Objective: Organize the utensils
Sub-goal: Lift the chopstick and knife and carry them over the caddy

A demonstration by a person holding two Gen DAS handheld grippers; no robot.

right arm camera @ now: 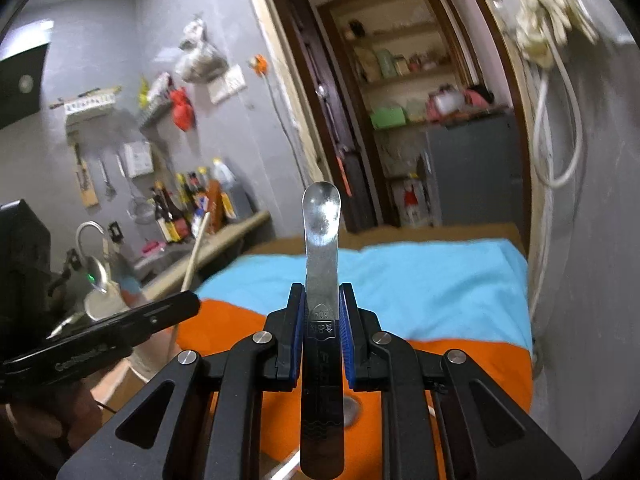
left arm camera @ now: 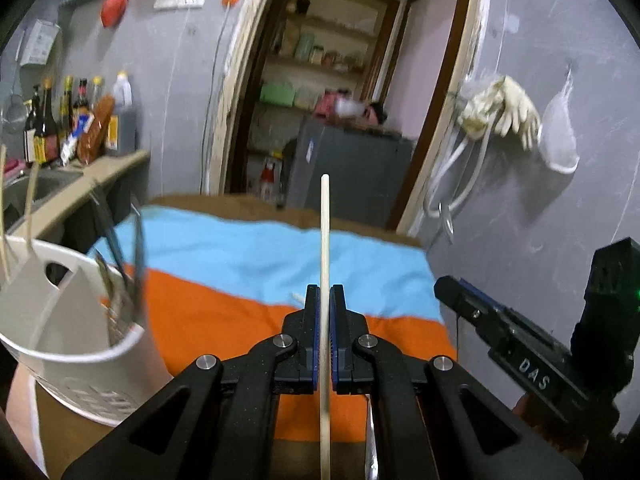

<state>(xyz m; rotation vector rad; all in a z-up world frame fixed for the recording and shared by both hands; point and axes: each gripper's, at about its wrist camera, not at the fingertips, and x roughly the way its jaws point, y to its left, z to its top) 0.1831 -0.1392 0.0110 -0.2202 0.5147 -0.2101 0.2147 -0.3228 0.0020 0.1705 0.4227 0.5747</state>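
The left gripper (left arm camera: 325,292) is squeezed shut on a thin pale wooden chopstick (left arm camera: 325,232). The right gripper (right arm camera: 322,292) (black, with blue pads) pinches a shiny metal spoon (right arm camera: 321,240). Both tip slightly downward.

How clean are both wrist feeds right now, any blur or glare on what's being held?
Left wrist: the chopstick is sharp, but the white utensil holder and its utensils are motion-smeared. Right wrist: the spoon is crisp with glare on its bowl; the background is soft. Both views bend at the edges.
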